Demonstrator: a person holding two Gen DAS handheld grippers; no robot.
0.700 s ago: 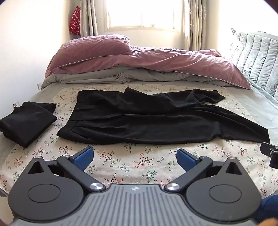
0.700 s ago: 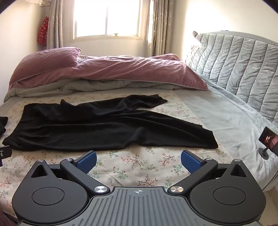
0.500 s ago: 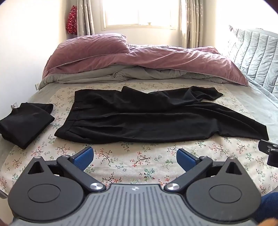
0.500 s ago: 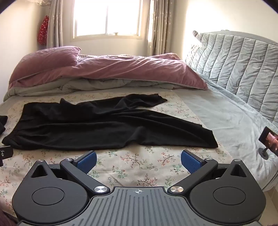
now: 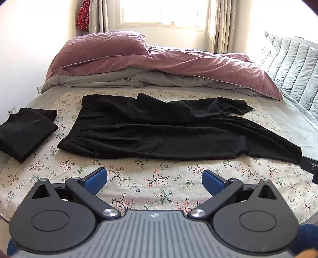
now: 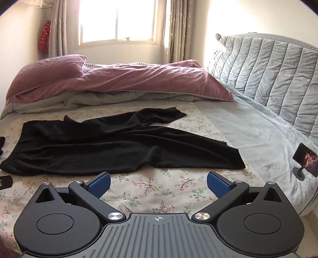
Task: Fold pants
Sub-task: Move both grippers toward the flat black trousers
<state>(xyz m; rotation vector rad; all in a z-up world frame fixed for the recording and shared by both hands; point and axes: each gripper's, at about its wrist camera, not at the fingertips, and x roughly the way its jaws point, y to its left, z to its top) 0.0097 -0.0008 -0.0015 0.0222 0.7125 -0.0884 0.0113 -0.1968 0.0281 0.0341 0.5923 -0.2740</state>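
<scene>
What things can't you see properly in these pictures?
- Folded black garment: the left wrist view's left edge cuts it off; the right wrist view shows only a sliver.
- Phone on a stand: right wrist view, screen too small and blurred to read.
- Pants: black folds blend together, so it is hard to tell where the far leg overlaps the near one.
- Outside the window: glare whites it out.

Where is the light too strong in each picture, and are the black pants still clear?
Left wrist view: window overexposed; pants sharp, their folds faint. Right wrist view: window and the wall beside it glare white; pants sharp but nearly featureless black.
</scene>
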